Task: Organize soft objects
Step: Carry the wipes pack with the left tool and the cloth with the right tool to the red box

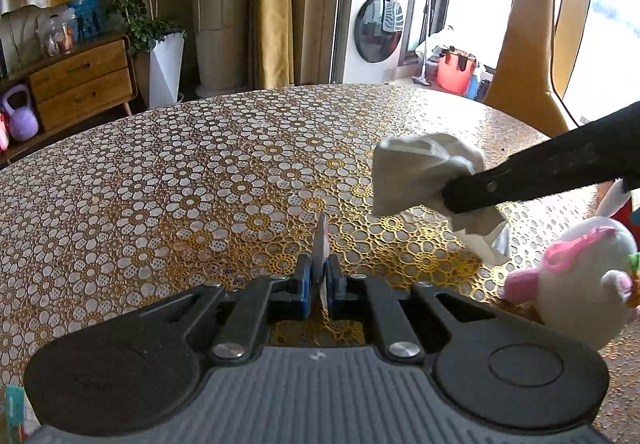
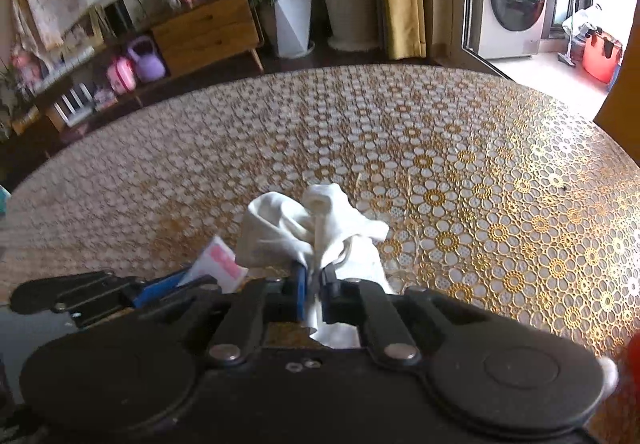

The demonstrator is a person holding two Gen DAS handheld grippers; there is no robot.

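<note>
No text, label, brand or number can be read in either view. The small white packet with pink print (image 2: 218, 264), at the lower left of the right wrist view, is too blurred to make out. The pale front-loading washing machine (image 1: 374, 29), at the upper right of the left wrist view, shows no legible marking.

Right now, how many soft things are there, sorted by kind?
White cloth: 1
Small flat packet: 1
Plush toy: 1
Total: 3
</note>
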